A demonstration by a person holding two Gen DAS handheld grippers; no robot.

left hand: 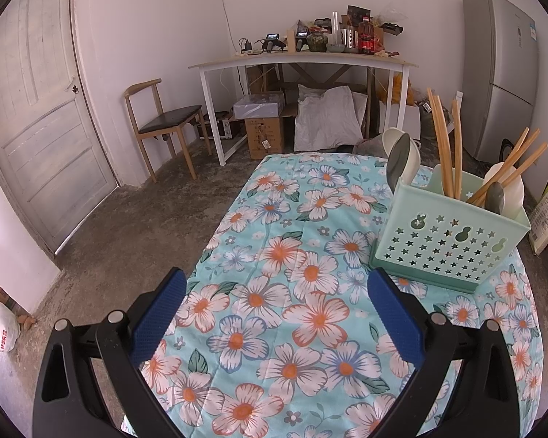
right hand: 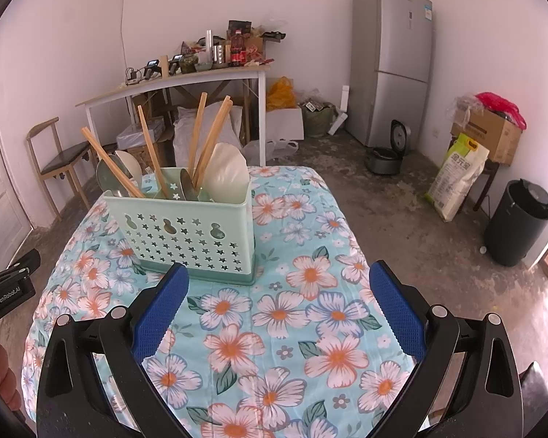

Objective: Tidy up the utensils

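On the floral tablecloth [right hand: 274, 314], utensil caddy [right hand: 186, 233] beyond the spread, empty right gripper [right hand: 278, 284]; left gripper [left hand: 276, 292] likewise spread.

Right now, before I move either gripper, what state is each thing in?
Left gripper: open, empty, above the tablecloth.
Right gripper: open, empty, facing the caddy.
Utensil caddy: upright on the tablecloth.
Chopsticks: standing tilted in the caddy.
White spoons: standing bowl-up in the caddy.
Grey spoons: standing bowl-up in the caddy.
Door: shut.
Fridge: shut.
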